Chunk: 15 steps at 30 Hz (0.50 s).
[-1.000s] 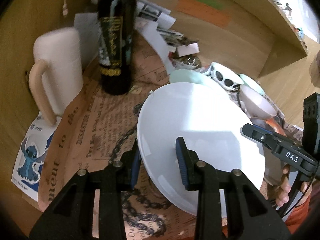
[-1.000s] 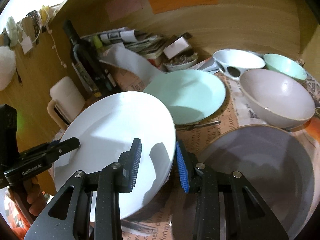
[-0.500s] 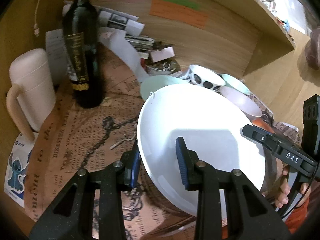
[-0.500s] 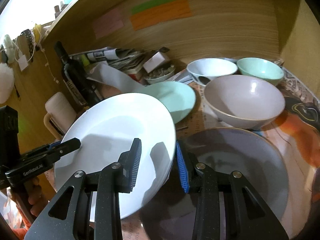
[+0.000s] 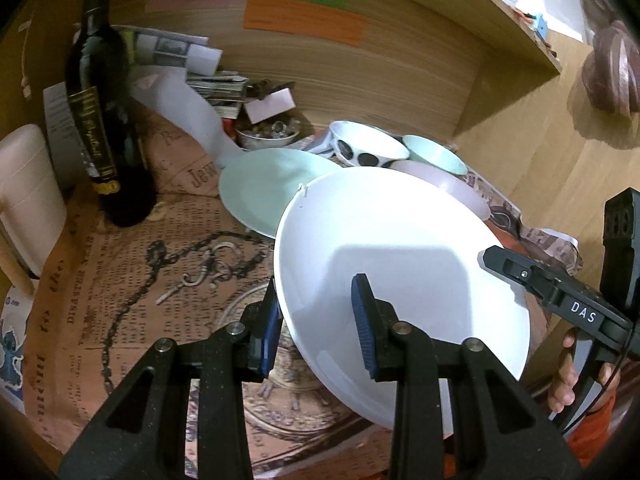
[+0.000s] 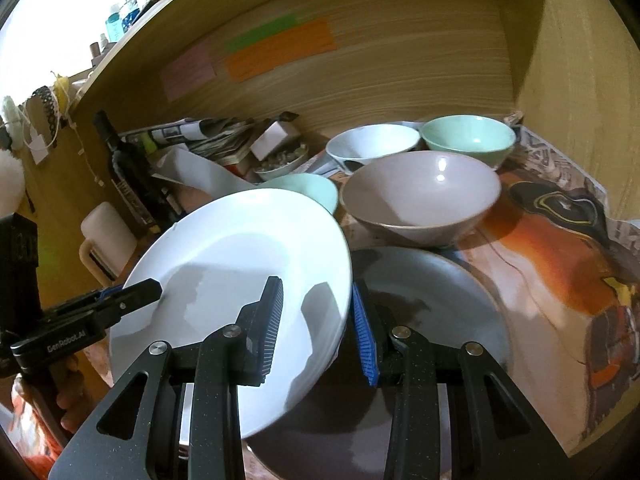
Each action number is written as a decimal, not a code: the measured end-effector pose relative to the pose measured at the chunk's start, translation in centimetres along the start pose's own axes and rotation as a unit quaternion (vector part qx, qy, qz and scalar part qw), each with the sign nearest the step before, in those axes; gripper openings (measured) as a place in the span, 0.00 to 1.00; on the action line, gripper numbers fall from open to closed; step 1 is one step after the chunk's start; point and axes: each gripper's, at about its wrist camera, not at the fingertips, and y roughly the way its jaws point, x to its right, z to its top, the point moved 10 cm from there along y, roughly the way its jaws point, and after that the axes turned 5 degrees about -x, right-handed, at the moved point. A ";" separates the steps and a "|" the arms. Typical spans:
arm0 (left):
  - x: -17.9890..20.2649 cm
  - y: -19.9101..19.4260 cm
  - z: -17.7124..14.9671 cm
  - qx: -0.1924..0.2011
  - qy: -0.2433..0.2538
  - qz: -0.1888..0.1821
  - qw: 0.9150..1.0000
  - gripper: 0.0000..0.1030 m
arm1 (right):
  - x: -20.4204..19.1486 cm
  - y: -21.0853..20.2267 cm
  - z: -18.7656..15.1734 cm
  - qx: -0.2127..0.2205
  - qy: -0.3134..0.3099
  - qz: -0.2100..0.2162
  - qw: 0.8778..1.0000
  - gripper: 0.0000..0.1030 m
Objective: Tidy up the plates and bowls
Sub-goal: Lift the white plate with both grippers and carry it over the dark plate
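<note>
1. The left claw [image 5: 316,326] is clamped on the left rim of the white plate [image 5: 400,264]: one blue pad sits under the rim and the other on the upper face.
2. The right claw [image 6: 316,320] grips the opposite rim of the same white plate [image 6: 240,280] in the same way, with the rim between its blue pads.
3. The plate is tilted and held between the two claws, clear of the bench [image 5: 120,288]. In the right wrist view it overlaps a large grey plate [image 6: 432,320] that lies flat below it.
4. Behind it lie a mint plate [image 5: 268,188], a big mauve bowl [image 6: 420,196], a white bowl with dark spots [image 5: 368,148] and a mint bowl [image 6: 468,140].
5. Readable writing: "DAS" on the right claw's side in the left wrist view, and "GenRobot.AI" on the left claw's side in the right wrist view.
6. The bench is covered with printed paper; "DISASTER" and "Jew…" can be made out, and the rest is too small to read.
7. A dark bottle [image 5: 104,128] with a gold-lettered label stands at the left, its script not legible, beside a cream mug [image 5: 28,196].
8. A cartoon sticker [image 5: 10,344] shows at the left edge.
9. Orange, green and pink paper strips [image 6: 276,52] are stuck on the back wall; no text is readable on them.
</note>
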 end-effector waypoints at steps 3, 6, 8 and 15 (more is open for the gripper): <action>1.0 0.2 -0.2 -0.002 0.004 -0.004 1.000 0.32 | 0.7 -0.5 -0.3 -0.002 0.000 -0.004 1.000 0.31; 1.8 0.5 -0.5 -0.004 0.007 -0.007 1.000 0.32 | 1.4 -0.9 -0.5 -0.002 -0.001 -0.008 1.000 0.31; 2.3 0.7 -0.6 -0.006 0.008 -0.008 1.000 0.32 | 1.9 -1.3 -0.6 -0.002 -0.001 -0.010 1.000 0.31; 3.9 1.5 -1.4 -0.017 0.013 -0.012 1.000 0.32 | 3.5 -1.8 -1.4 -0.009 0.005 -0.015 1.000 0.31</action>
